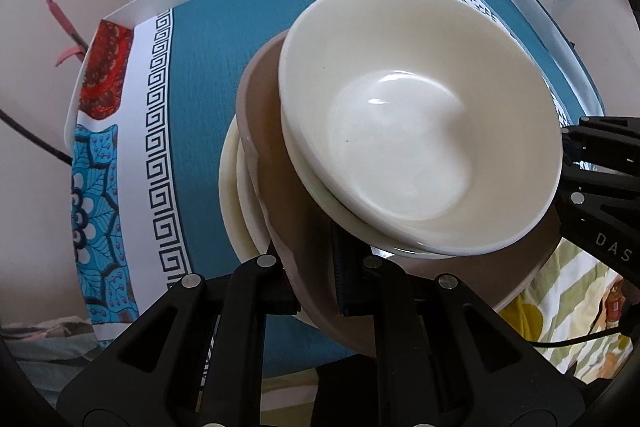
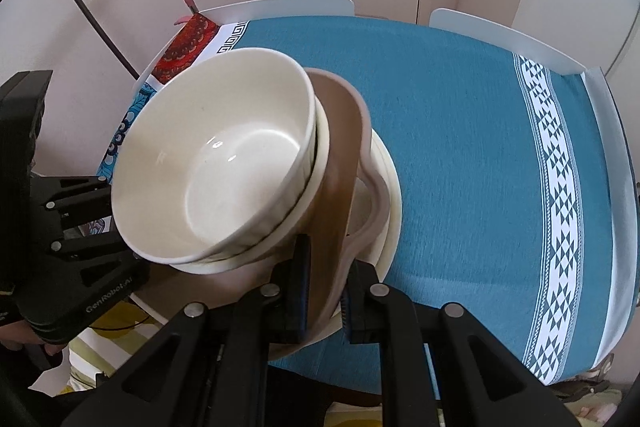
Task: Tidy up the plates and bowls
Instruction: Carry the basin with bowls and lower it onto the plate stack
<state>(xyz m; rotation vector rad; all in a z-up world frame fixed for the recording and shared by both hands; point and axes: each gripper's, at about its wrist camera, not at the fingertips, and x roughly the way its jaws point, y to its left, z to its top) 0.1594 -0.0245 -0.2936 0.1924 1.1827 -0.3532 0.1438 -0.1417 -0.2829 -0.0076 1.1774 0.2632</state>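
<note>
While cream bowls [image 1: 420, 131] sit nested on it, both the left gripper [image 1: 320, 279] and the right gripper [image 2: 326, 291] clamp the brown plate [image 2: 340, 131] over the teal tablecloth [image 2: 460, 147].

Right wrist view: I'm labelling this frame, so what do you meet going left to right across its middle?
Left gripper → cream bowls → wavy-rimmed brown plate → cream plates beneath → plain teal tablecloth → its white triangle-patterned band.

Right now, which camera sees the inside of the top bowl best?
The left wrist view: the top bowl faces the camera and its whole bottom shows. In the right wrist view the bowl is turned partly away, hiding some of the inside.
</note>
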